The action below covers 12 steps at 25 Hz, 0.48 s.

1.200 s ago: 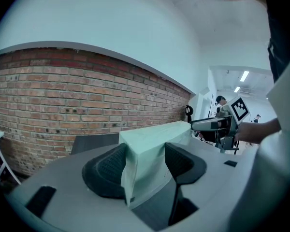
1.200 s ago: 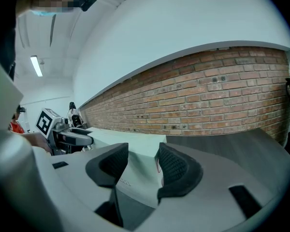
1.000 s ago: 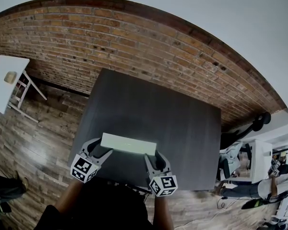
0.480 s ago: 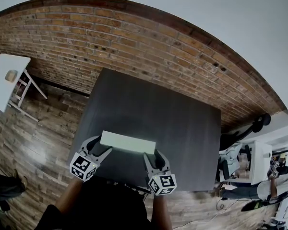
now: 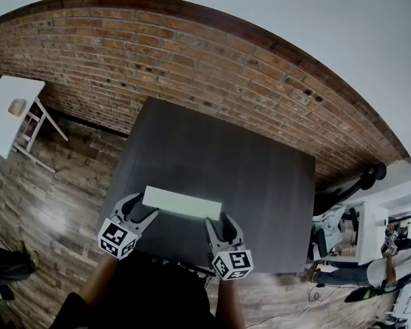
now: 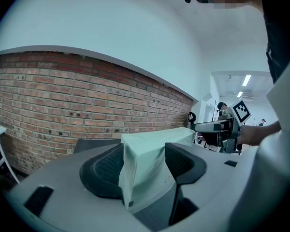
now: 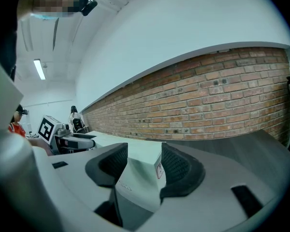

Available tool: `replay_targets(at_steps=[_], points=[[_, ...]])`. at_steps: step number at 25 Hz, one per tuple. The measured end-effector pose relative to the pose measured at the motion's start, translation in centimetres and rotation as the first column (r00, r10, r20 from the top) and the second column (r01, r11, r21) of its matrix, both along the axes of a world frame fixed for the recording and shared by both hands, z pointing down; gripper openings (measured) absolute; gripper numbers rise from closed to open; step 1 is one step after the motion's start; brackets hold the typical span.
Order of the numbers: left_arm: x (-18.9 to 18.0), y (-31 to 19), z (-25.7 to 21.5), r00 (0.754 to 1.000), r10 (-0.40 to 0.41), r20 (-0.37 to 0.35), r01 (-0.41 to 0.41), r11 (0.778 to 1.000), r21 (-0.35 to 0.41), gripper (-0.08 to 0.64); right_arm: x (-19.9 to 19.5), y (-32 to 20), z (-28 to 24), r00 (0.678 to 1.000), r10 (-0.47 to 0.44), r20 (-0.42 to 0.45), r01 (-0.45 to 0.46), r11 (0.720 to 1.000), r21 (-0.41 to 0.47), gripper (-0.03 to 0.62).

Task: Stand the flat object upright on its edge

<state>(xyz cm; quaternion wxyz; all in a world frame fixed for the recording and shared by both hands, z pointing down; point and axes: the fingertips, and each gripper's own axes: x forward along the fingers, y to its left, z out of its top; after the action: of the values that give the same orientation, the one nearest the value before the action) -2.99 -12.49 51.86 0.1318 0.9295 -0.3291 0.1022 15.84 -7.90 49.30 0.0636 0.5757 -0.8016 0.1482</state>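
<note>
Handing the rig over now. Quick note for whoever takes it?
Left gripper: shut on one end of the box.
Right gripper: shut on the other end.
Box: near the front of the table, narrow face up. Can't tell if it touches the table.
Done: box gripped, looks on edge.
Left: set it down, let go, check it stands.

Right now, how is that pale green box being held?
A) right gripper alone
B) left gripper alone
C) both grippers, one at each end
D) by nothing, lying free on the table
C: the left gripper and the right gripper each have jaws clamped on one end of the box.
</note>
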Motion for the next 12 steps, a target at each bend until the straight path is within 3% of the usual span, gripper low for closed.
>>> replay_targets(at_steps=[12], points=[[-0.5, 1.1, -1.8, 0.996, -0.086, -0.021, 0.087, 0.995, 0.042, 0.272, 0.7, 1.1, -2.7, 1.000, 0.009, 0.001, -0.009, 0.997, 0.071, 0.213]])
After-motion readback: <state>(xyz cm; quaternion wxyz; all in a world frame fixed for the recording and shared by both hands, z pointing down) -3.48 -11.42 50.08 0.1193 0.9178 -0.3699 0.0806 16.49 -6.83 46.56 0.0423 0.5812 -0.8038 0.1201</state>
